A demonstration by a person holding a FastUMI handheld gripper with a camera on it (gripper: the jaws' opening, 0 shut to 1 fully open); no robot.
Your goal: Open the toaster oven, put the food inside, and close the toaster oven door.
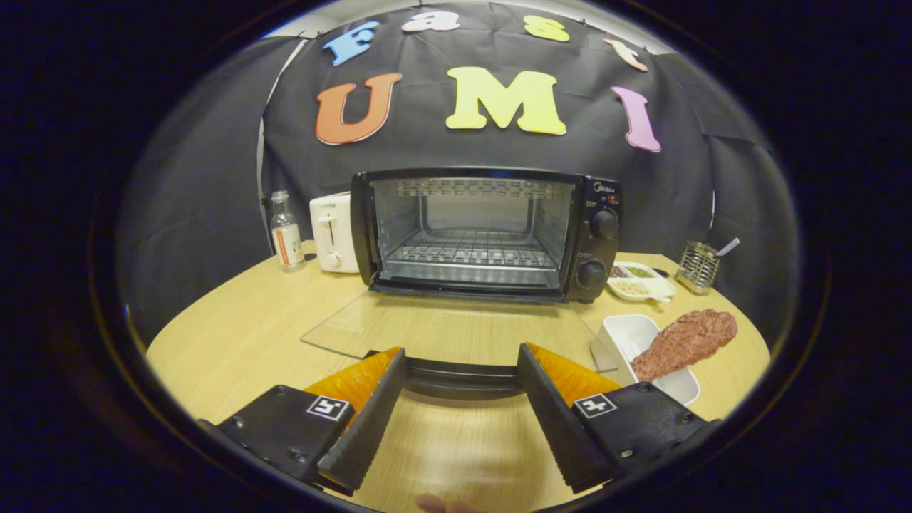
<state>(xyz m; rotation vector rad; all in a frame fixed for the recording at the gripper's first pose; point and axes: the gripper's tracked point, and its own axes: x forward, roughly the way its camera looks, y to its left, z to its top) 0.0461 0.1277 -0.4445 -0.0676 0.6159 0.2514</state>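
Fingers (462, 388) spread wide, gripping nothing, at the handle of the black toaster oven's (484, 231) dropped glass door (442, 329).
Reddish-brown slab of meat (684, 343) in white rectangular dish (627, 333): probably soft, maybe slippery; pinch its thick middle.

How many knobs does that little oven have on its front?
2. One knob sits on the upper part of the toaster oven panel, the other knob below it. The open claw flanks the lowered door's handle.

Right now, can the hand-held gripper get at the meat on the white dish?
Probably yes. The hand-held gripper is open over the lowered oven door, and the meat lies uncovered on the white dish just beside it, nothing between.
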